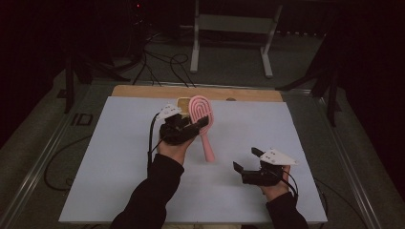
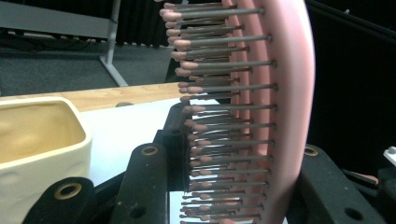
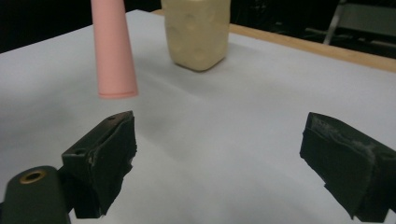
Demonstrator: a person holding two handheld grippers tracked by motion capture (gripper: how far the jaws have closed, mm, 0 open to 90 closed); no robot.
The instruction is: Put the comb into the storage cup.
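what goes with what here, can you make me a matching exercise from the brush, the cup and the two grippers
Things:
1. pink hairbrush
2. cream cup
3. left gripper
4. right gripper

States:
A. jaws apart, nothing between them
B. stands on the white table top, near the far edge
C. clamped at its head, handle hanging clear of the table
D. shut on the brush head

Pairs: 1-C, 2-B, 3-D, 4-A
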